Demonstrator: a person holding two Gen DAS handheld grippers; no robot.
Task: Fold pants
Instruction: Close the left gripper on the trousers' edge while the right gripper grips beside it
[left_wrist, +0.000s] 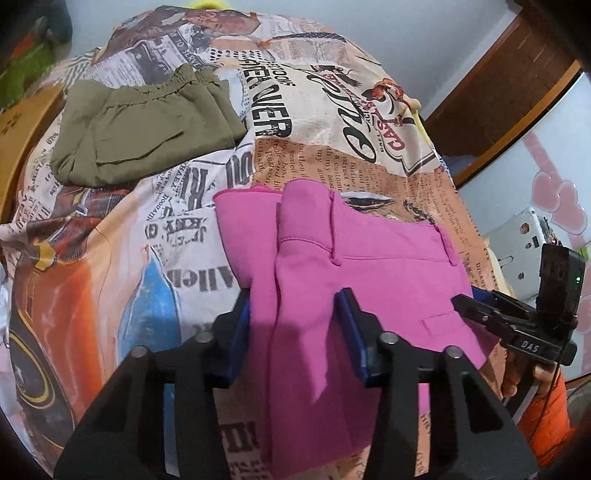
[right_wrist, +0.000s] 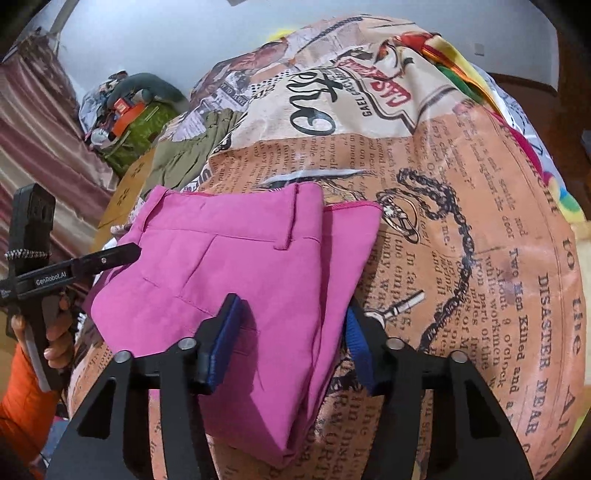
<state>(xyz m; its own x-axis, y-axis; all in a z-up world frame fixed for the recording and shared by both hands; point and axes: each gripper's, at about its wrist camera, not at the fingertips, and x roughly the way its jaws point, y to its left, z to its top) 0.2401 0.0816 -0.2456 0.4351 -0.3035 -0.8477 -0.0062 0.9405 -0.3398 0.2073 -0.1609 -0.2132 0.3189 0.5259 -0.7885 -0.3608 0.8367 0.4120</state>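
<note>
Folded pink pants (left_wrist: 369, 266) lie on a newspaper-print bedspread (left_wrist: 155, 236), waistband towards the far side. My left gripper (left_wrist: 295, 317) is shut on the near left part of the fold, and pink cloth fills the gap between its blue pads (left_wrist: 240, 325). In the right wrist view the pink pants (right_wrist: 229, 266) drape down past my right gripper (right_wrist: 291, 321), which is shut on their near right part. The right gripper's body (left_wrist: 517, 321) shows at the pants' right edge, and the left gripper's body (right_wrist: 110, 258) at their left edge.
Folded olive-green pants (left_wrist: 144, 129) lie at the far left of the bed (right_wrist: 480, 258). A wooden frame (left_wrist: 498, 85) and a white power strip (left_wrist: 517, 240) are at the right. A pile of clutter (right_wrist: 125, 114) and a striped curtain (right_wrist: 33, 129) stand beyond the bed's left side. An orange sleeve (right_wrist: 22, 413) is at the lower left.
</note>
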